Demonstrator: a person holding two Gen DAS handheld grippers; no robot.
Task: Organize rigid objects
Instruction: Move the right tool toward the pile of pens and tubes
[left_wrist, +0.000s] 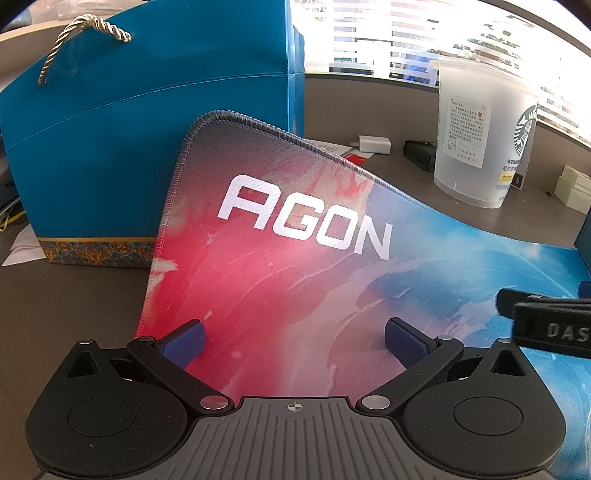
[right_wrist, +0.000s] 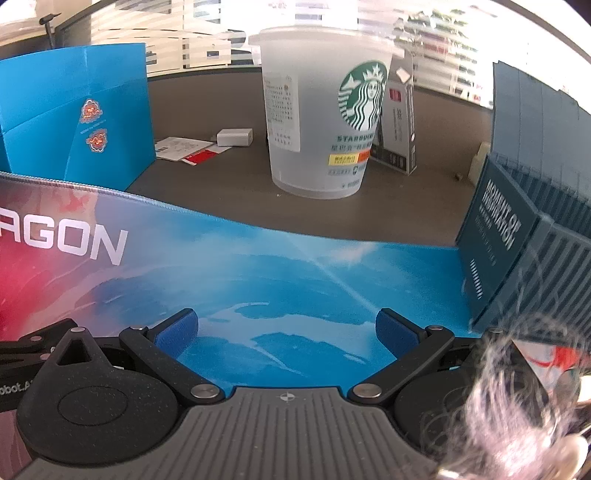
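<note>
The left hand-held gripper (left_wrist: 293, 341) hangs low over the red end of the AGON-printed red-and-blue fabric mouse mat (left_wrist: 295, 266), its blue pads spread wide with nothing between them — likely poised for a pick not yet chosen. That mat's far left corner curls up off the brown bench (left_wrist: 55, 306) because it leans against the tall blue paper gift bag with a twisted cord handle (left_wrist: 147, 129), which stands toward the bench's left side; the bag would block any sweep in that direction.

Further along the back lie a few loose printed cards (right_wrist: 184, 149) and a small white charger block (right_wrist: 235, 137), flat on the bench behind the mat's rear edge. Next comes the frosted Starbucks plastic cup (right_wrist: 317, 122), upright and seemingly empty, well apart from both tools; it looks the likeliest rigid thing to move, and light enough to tip if nudged. Just behind it stands a grey-and-white carton (right_wrist: 397, 114).

The right hand-held gripper (right_wrist: 286, 330) hovers over the mat's blue end, jaws also wide and empty. At the bench's right edge a dark teal ribbed box (right_wrist: 517, 229) sits on the mat's corner, crowding that side.
</note>
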